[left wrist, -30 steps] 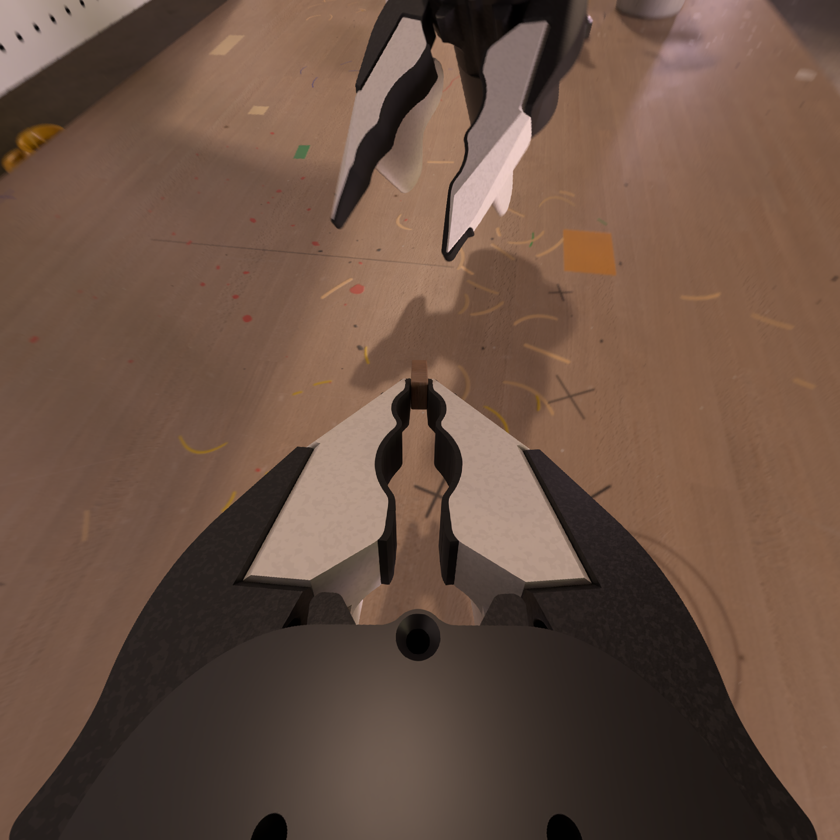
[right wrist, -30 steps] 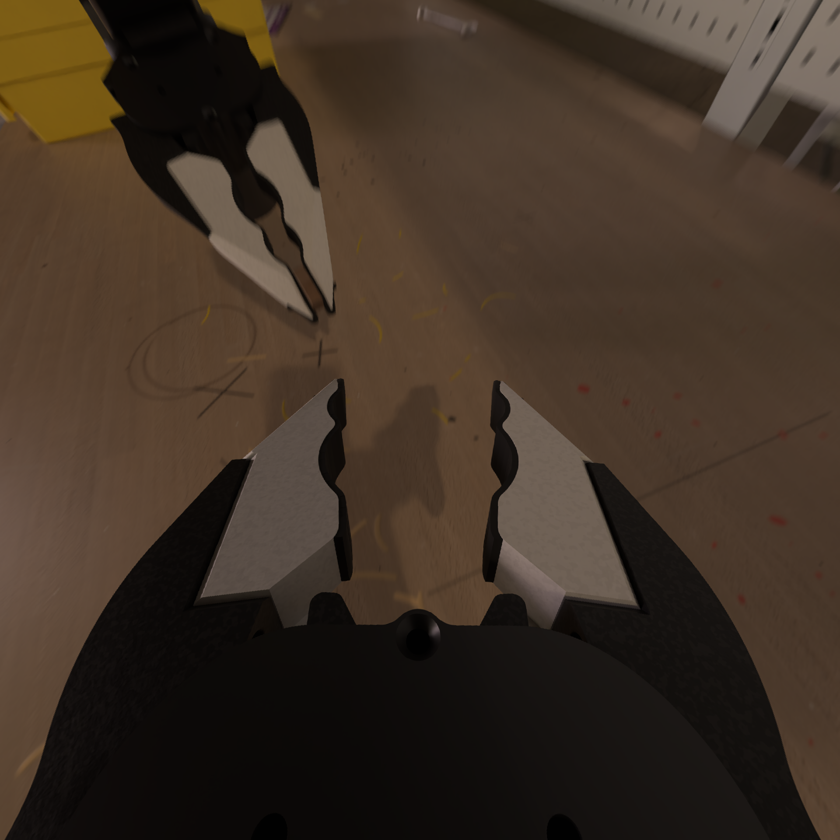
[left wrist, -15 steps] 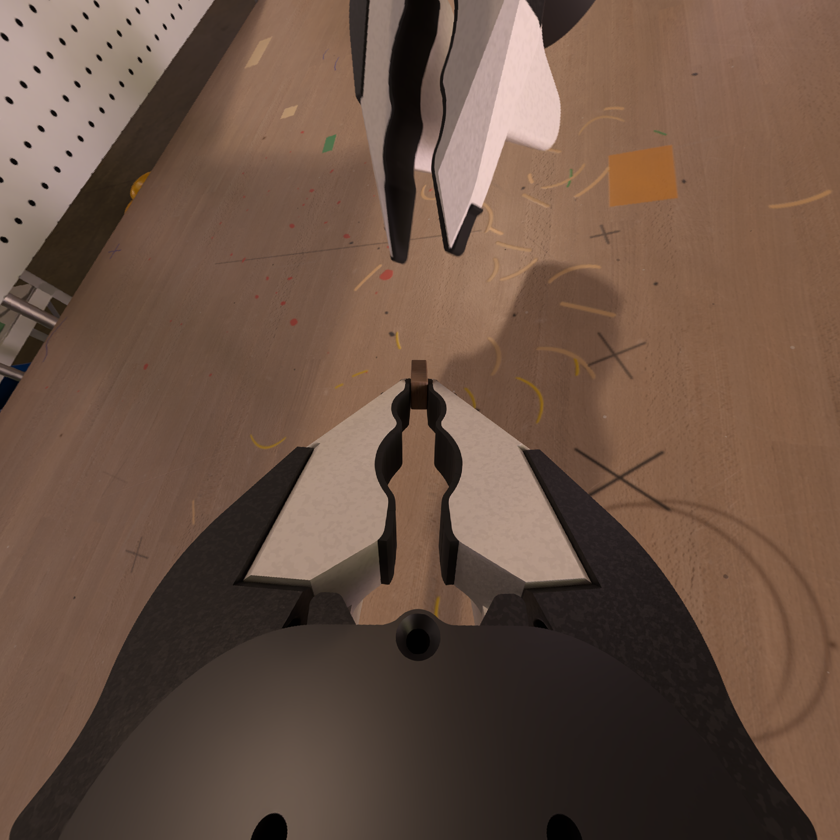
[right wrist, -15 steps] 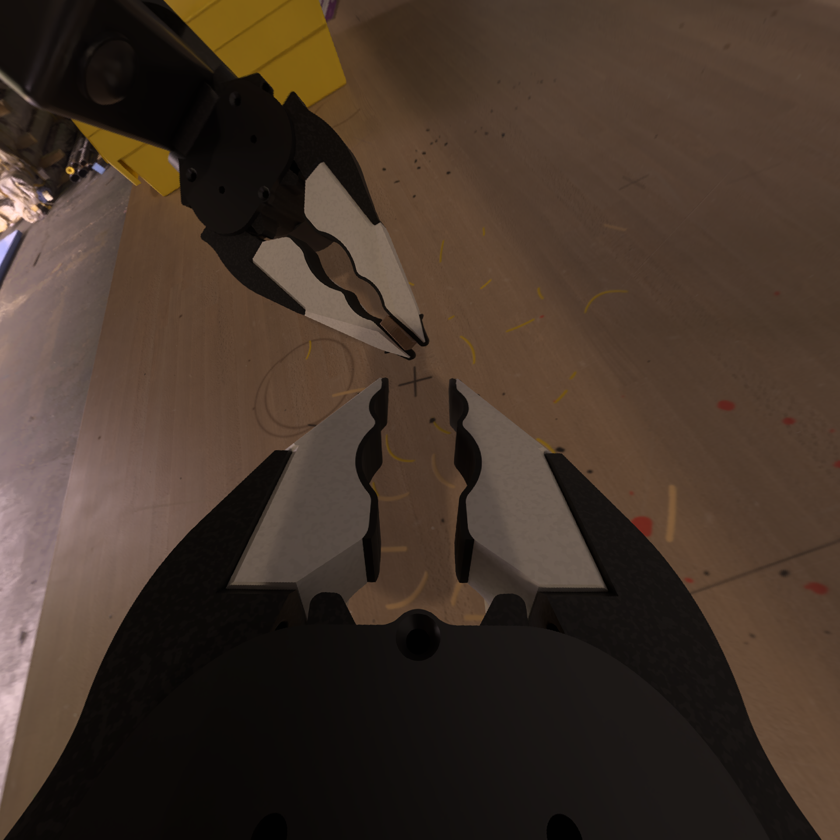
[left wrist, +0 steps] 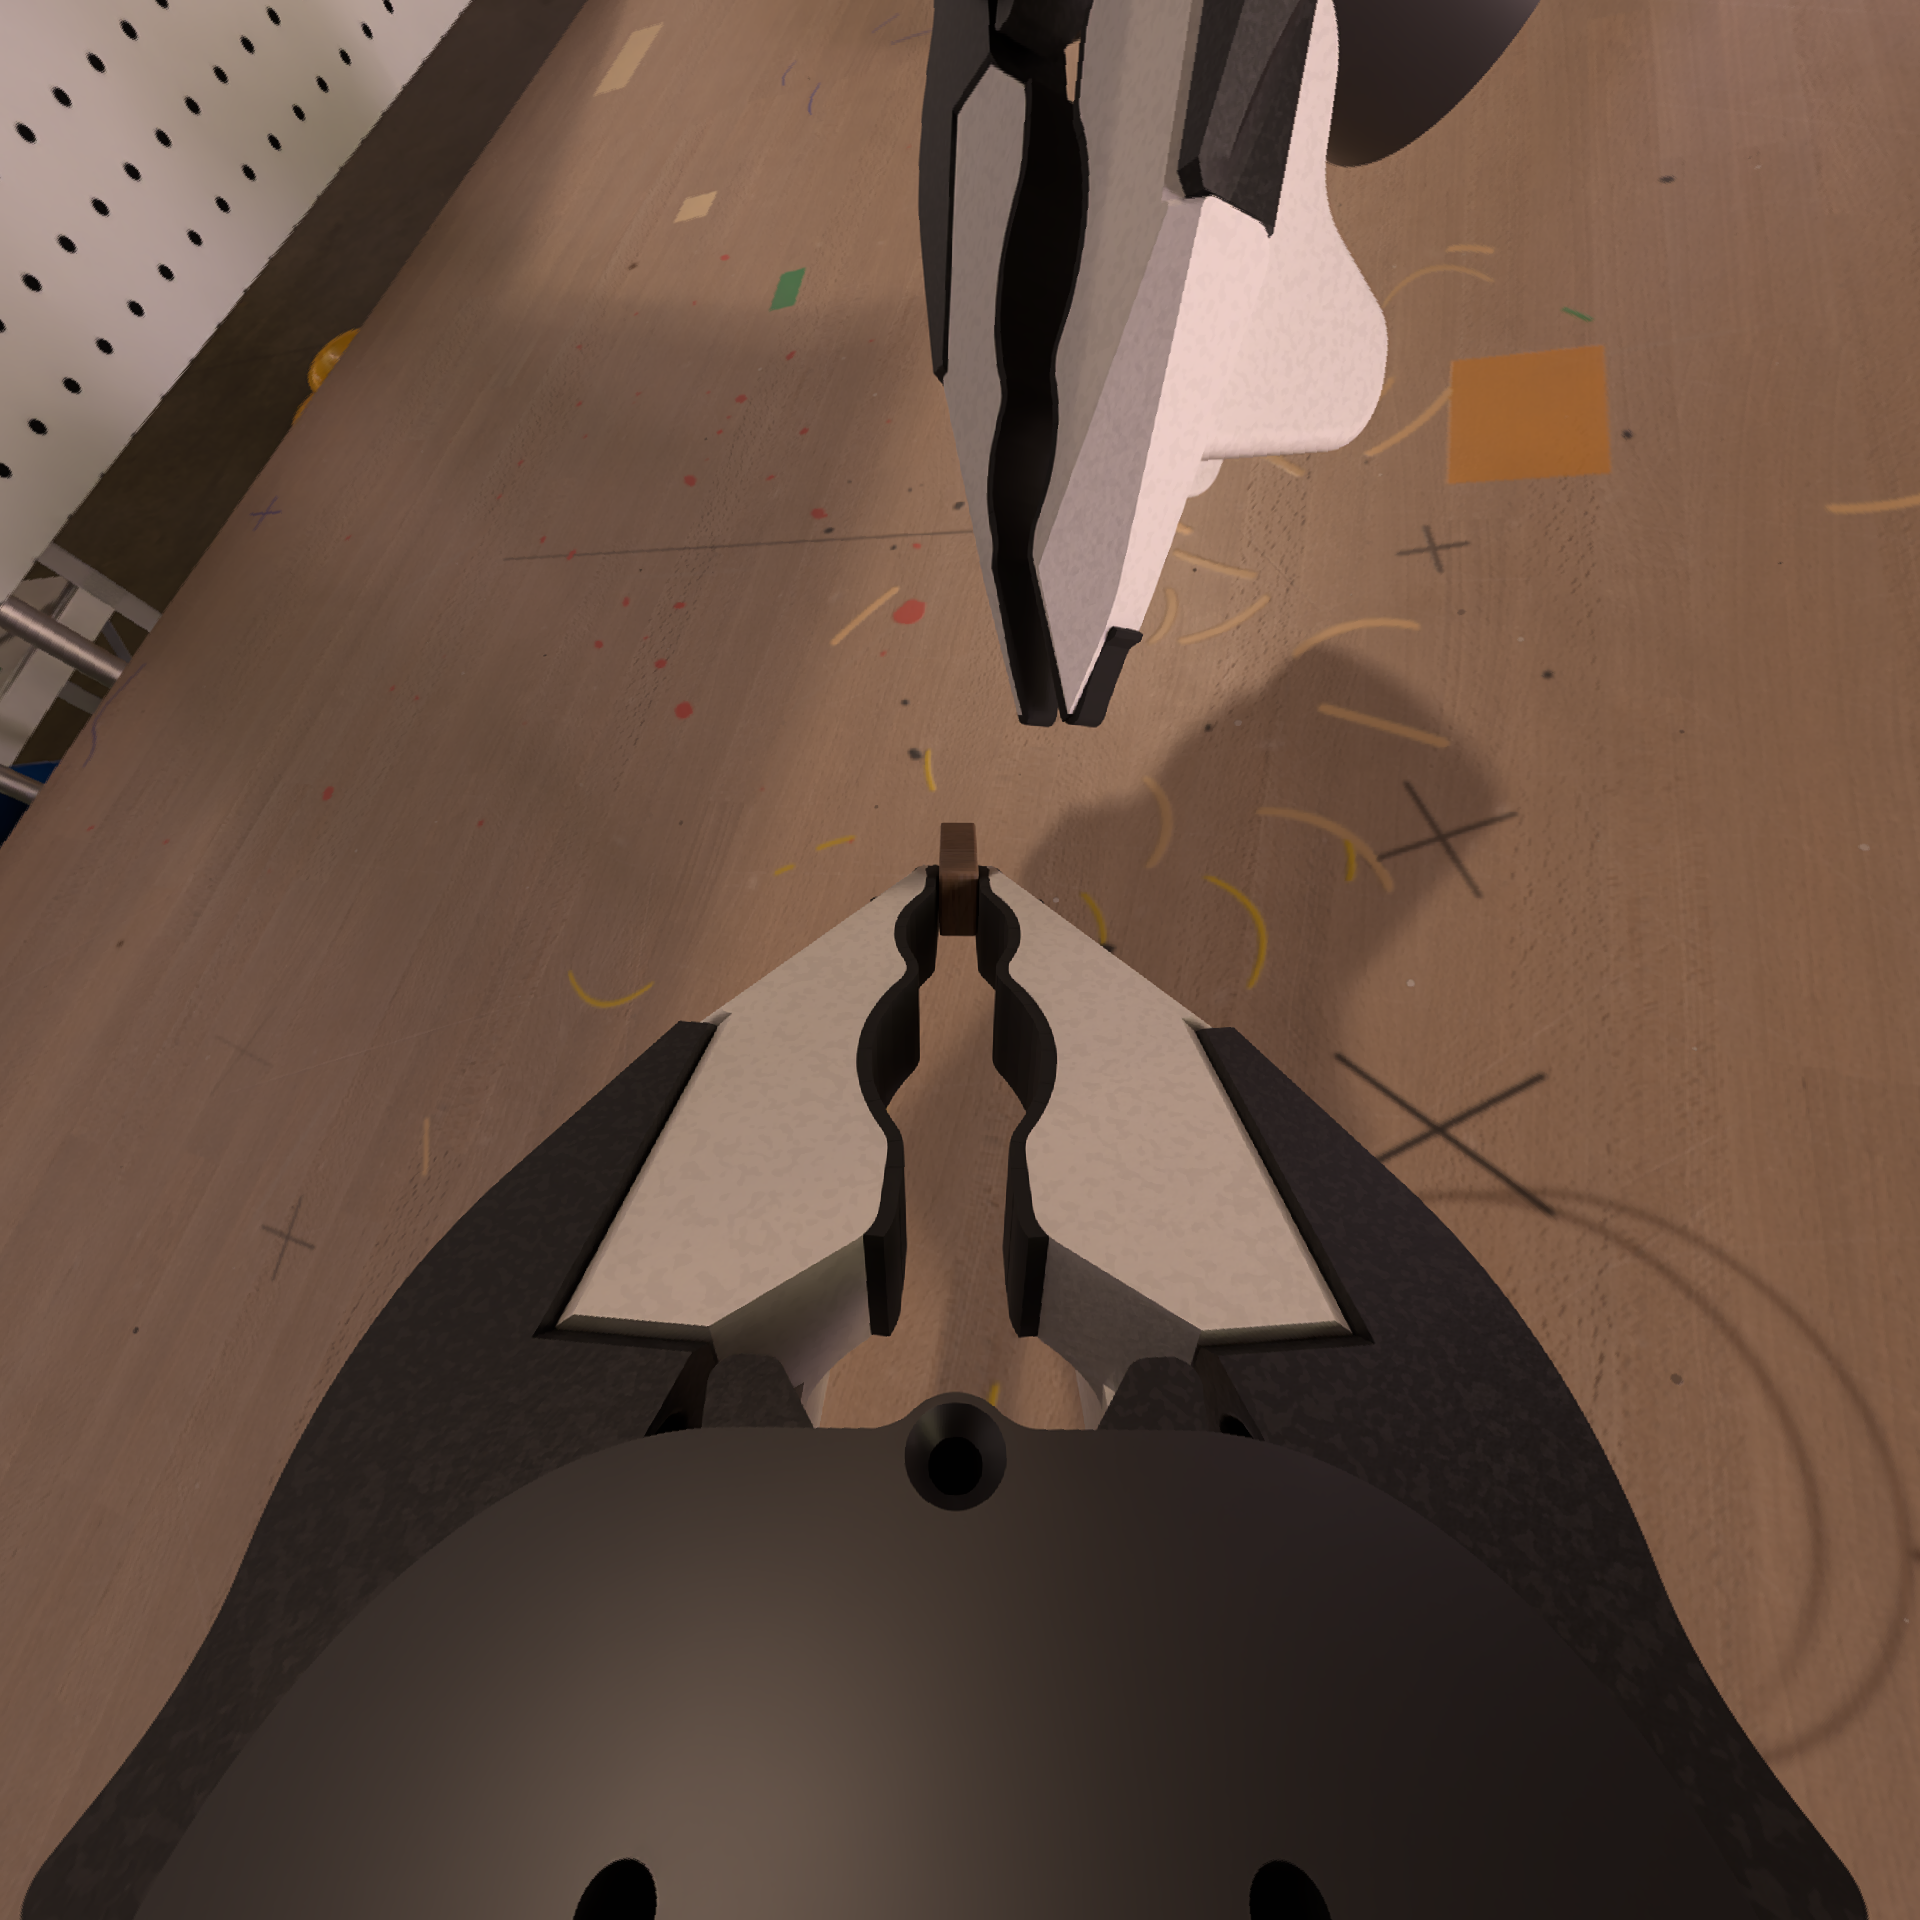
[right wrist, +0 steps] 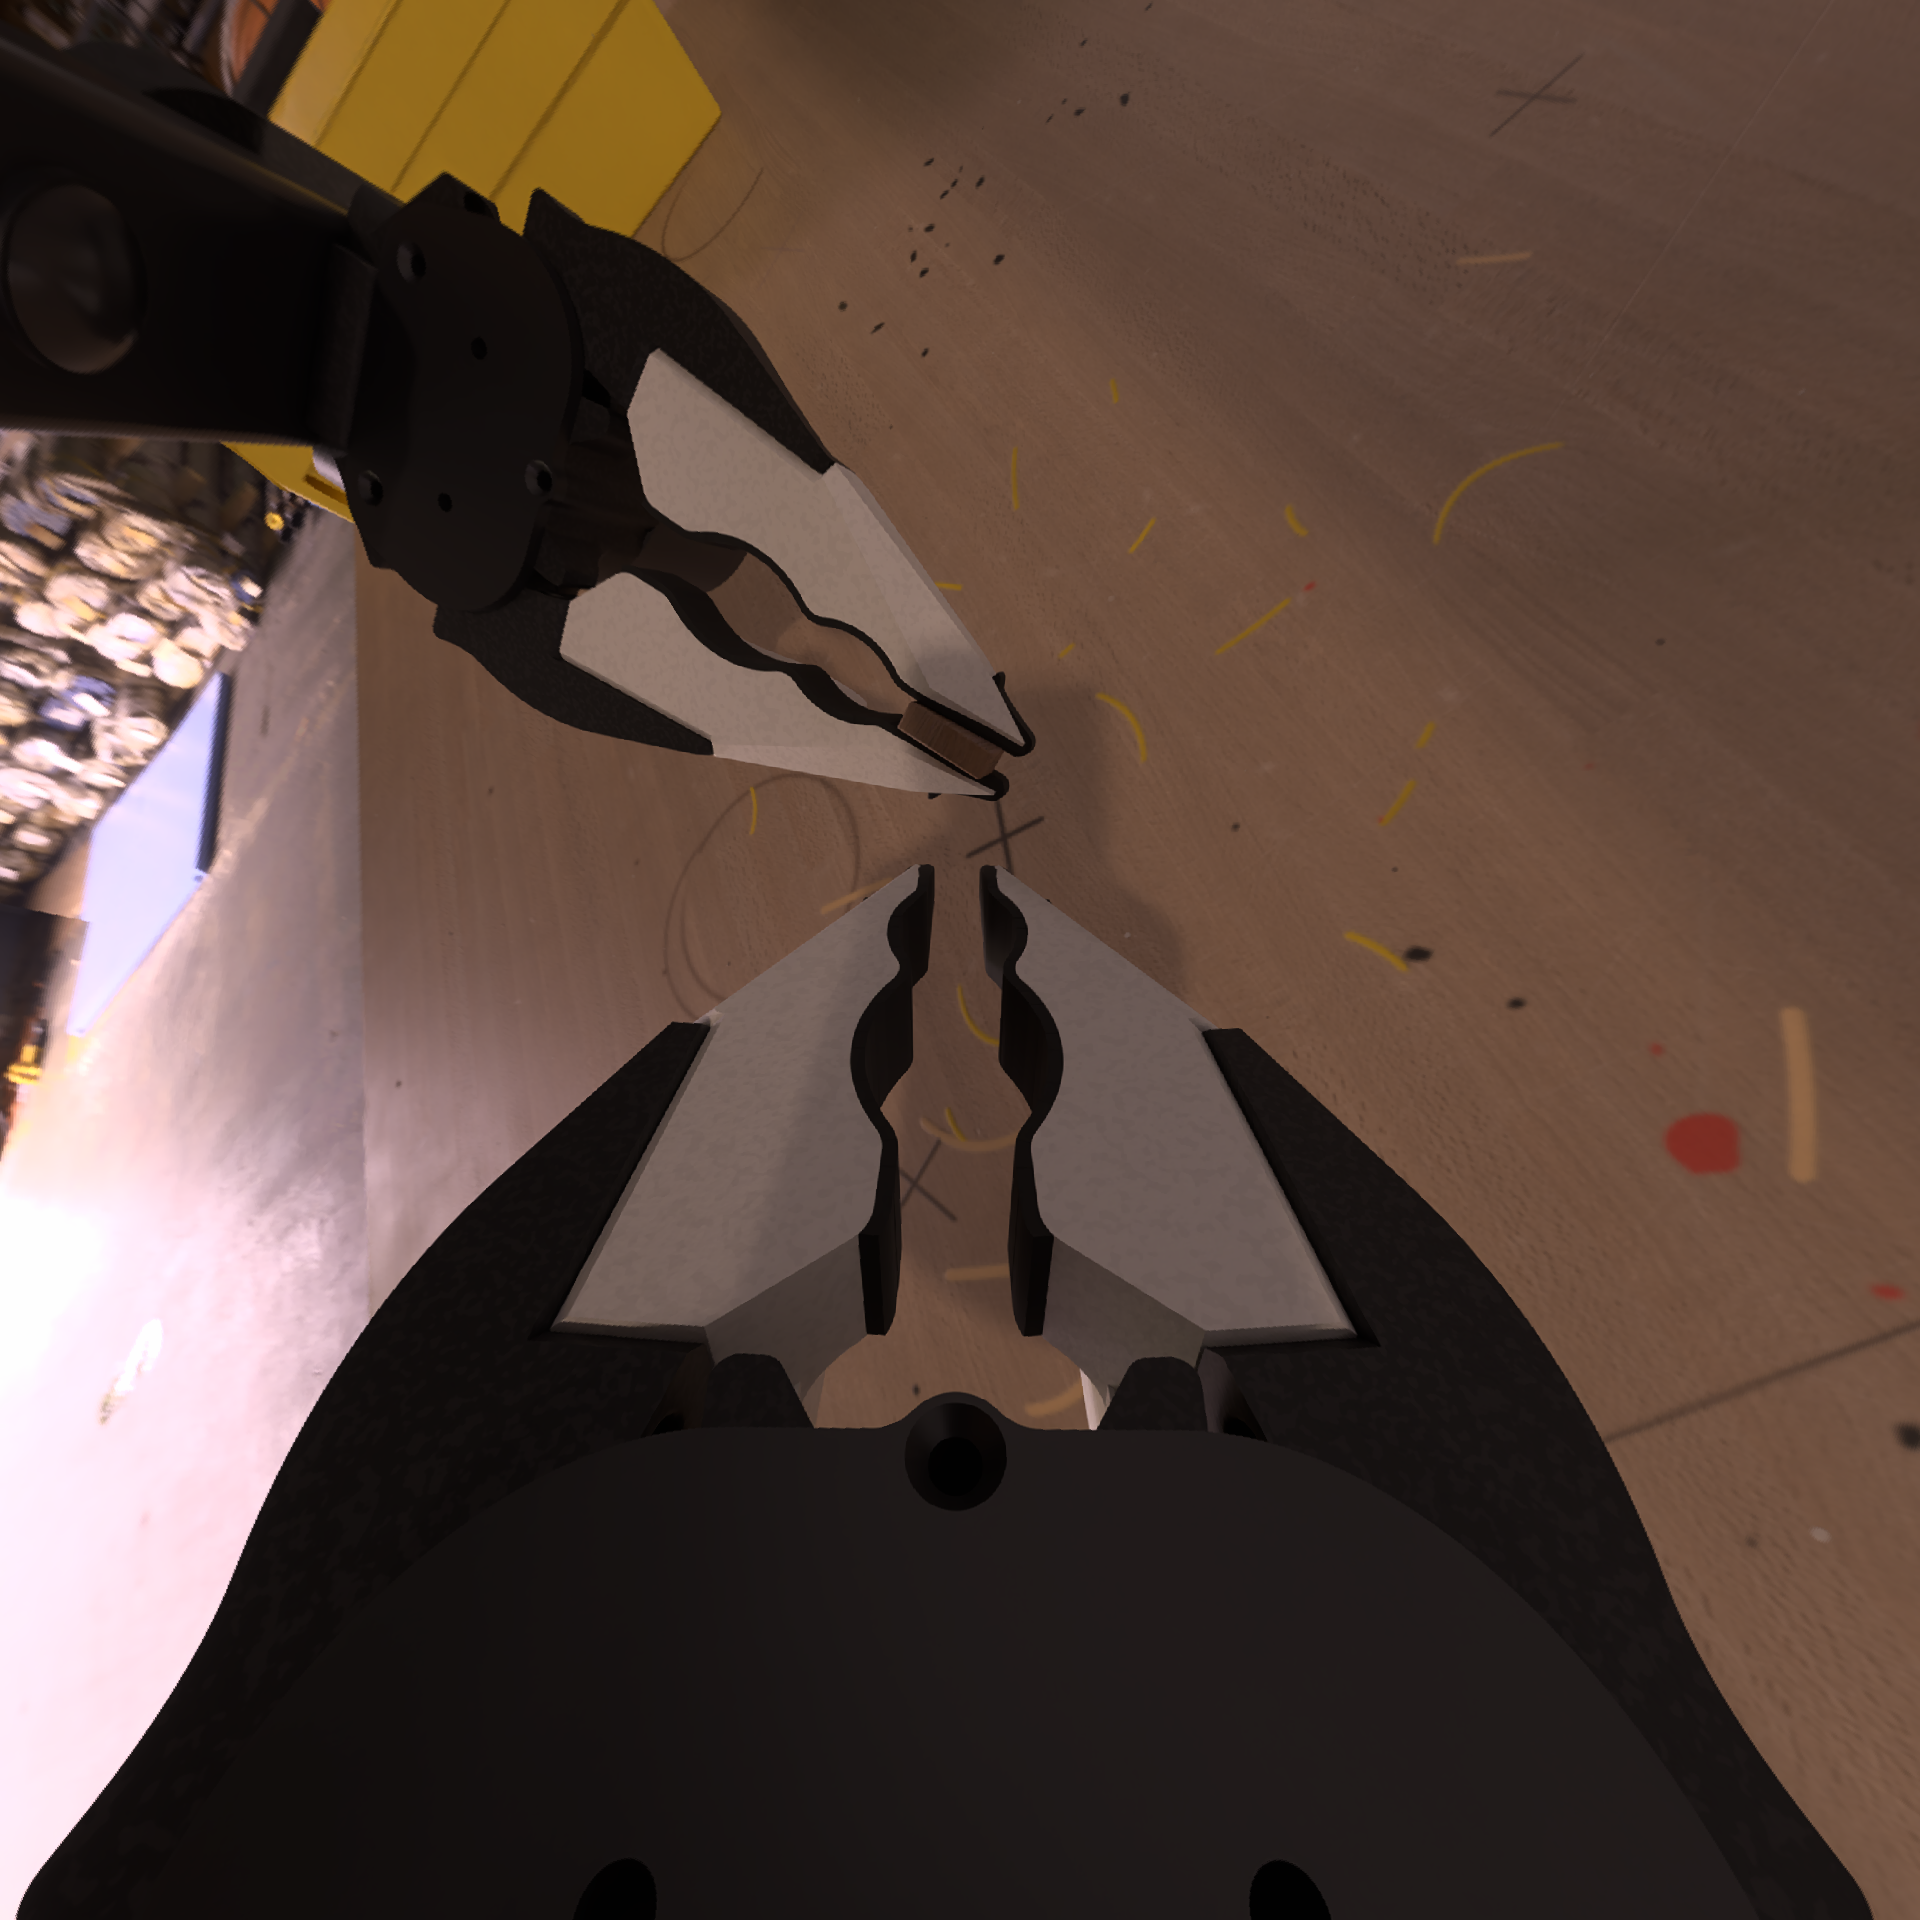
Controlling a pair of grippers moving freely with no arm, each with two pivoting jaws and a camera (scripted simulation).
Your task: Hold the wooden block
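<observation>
A small brown wooden block (left wrist: 956, 854) is pinched at the tips of my left gripper (left wrist: 957, 896), which is shut on it and holds it above the wooden bench (left wrist: 416, 831). The right wrist view shows the same block (right wrist: 940, 732) between the left gripper's tips (right wrist: 1003, 767). My right gripper (right wrist: 957, 878) is empty, its jaws closed to a narrow slit. It points at the left gripper from the opposite side, with the tips a short gap apart. It also shows in the left wrist view (left wrist: 1060, 715), just beyond the block.
A yellow box (right wrist: 499, 114) stands on the bench behind the left gripper. A white pegboard wall (left wrist: 125, 208) runs along the bench's left side. An orange square patch (left wrist: 1527, 416), shavings and pencil marks lie flat on the bench. The bench edge (right wrist: 358, 935) drops off at left.
My right gripper has closed from wide open to a narrow slit and moved in close to the left gripper's tips. The left gripper has kept its hold on the block.
</observation>
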